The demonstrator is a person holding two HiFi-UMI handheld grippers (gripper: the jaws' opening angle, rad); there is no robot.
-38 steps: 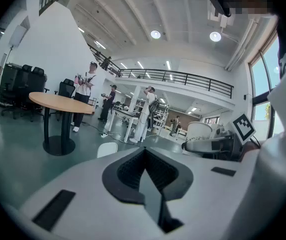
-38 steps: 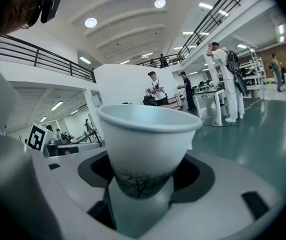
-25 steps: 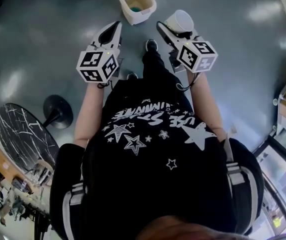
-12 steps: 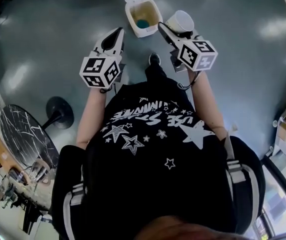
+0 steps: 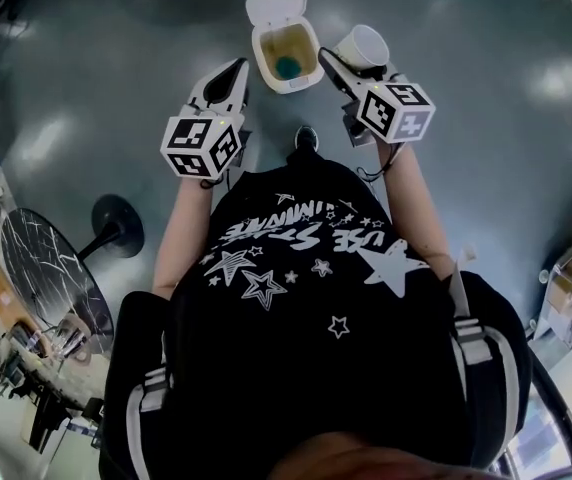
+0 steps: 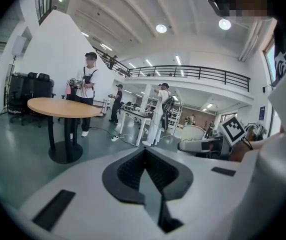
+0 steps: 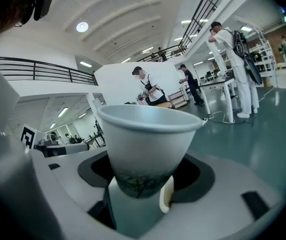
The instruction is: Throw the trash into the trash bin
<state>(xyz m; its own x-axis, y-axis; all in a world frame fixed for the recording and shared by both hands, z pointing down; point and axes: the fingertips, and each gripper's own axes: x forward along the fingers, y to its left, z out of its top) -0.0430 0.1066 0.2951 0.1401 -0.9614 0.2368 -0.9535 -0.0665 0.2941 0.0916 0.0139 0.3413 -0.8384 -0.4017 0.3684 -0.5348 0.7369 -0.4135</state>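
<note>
Right gripper view shows a smooth, tapered white paper cup (image 7: 144, 139) with a rolled rim, its base clamped in the right gripper (image 7: 139, 196). From the head view it hangs just right of the boxy cream trash bin (image 5: 291, 83), lid (image 5: 274, 4) flipped open. The left gripper (image 5: 234, 69), jaws pressed together and empty, sits just left of the bin, both forearms (image 5: 182, 230) extended.
</note>
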